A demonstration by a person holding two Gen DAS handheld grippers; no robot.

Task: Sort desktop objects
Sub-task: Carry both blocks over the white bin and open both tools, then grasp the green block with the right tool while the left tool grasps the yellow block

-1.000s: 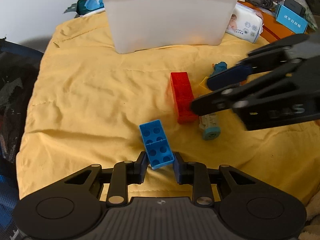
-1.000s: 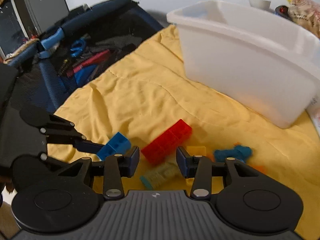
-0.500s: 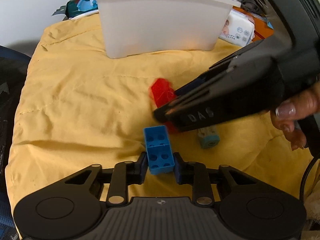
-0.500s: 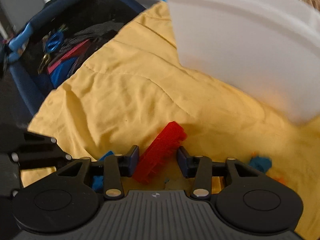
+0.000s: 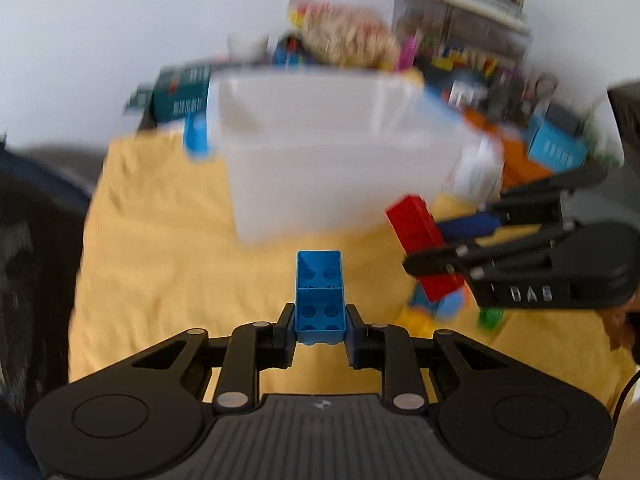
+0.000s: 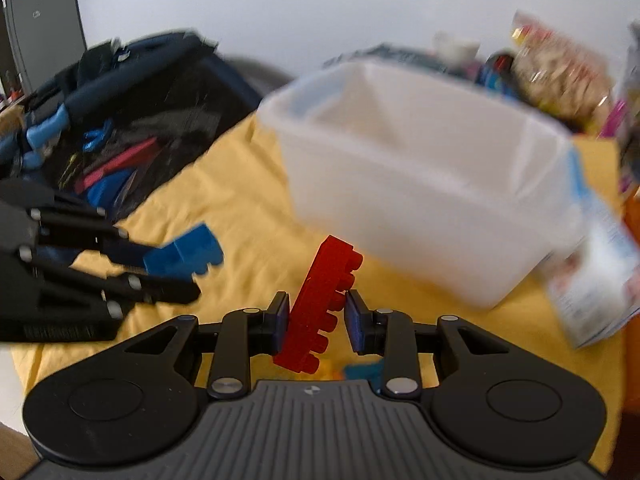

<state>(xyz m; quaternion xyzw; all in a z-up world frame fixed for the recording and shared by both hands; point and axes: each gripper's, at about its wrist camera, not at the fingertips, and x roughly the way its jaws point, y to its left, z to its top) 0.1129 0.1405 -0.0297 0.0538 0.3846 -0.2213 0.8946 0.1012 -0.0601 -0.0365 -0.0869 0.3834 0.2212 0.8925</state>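
My left gripper point(image 5: 320, 330) is shut on a blue brick point(image 5: 320, 296), hollow underside up, and holds it above the yellow cloth point(image 5: 160, 272). My right gripper point(image 6: 316, 320) is shut on a long red brick point(image 6: 324, 304), tilted, studs to the right. Each gripper shows in the other's view: the right one with the red brick point(image 5: 424, 240) at the right, the left one with the blue brick point(image 6: 184, 256) at the left. The white bin point(image 5: 328, 168) stands just beyond both; in the right wrist view point(image 6: 420, 200) its open top shows.
Small toys point(image 5: 436, 304) lie on the cloth below the right gripper. A wipes pack point(image 6: 592, 272) lies right of the bin. Clutter of boxes and snack bags point(image 5: 344, 40) is behind the bin. A dark open bag point(image 6: 120, 120) sits at the cloth's left edge.
Both grippers closed on their bricks and lifted them off the cloth, rising toward the white bin. The views are now motion-blurred.
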